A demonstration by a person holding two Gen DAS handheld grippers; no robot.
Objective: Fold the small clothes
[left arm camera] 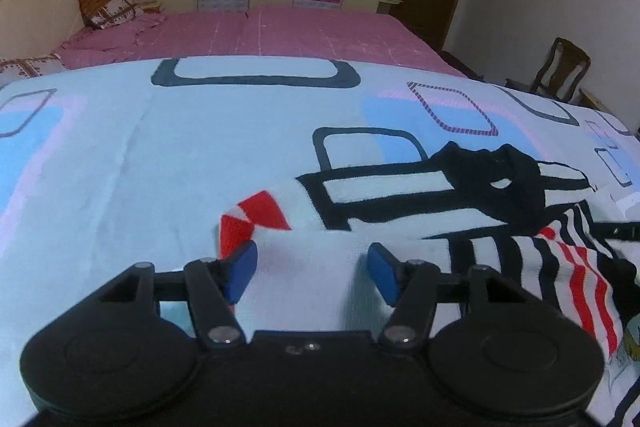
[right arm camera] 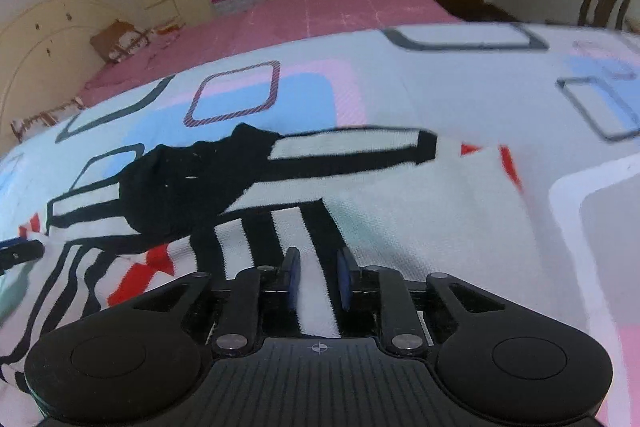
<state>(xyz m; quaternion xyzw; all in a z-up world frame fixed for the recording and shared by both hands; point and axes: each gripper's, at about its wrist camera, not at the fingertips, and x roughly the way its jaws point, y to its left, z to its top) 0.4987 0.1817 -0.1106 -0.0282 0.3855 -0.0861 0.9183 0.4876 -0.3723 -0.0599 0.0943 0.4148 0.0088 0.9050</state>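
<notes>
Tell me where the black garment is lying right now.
The black garment lies crumpled on the white striped garment spread over the patterned sheet. In the left wrist view it sits right of centre; in the right wrist view, left of centre.

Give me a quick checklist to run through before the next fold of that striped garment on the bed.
1. Left tool open over the white cloth: ok.
2. Right tool gripping the garment: cannot tell; jaws narrow, cloth between them.
3. Garment lying flat: not ok; its striped part is rumpled.
4. Black collar smoothed: not ok, bunched.
5. Blanket offers free room for folding: ok.
</notes>
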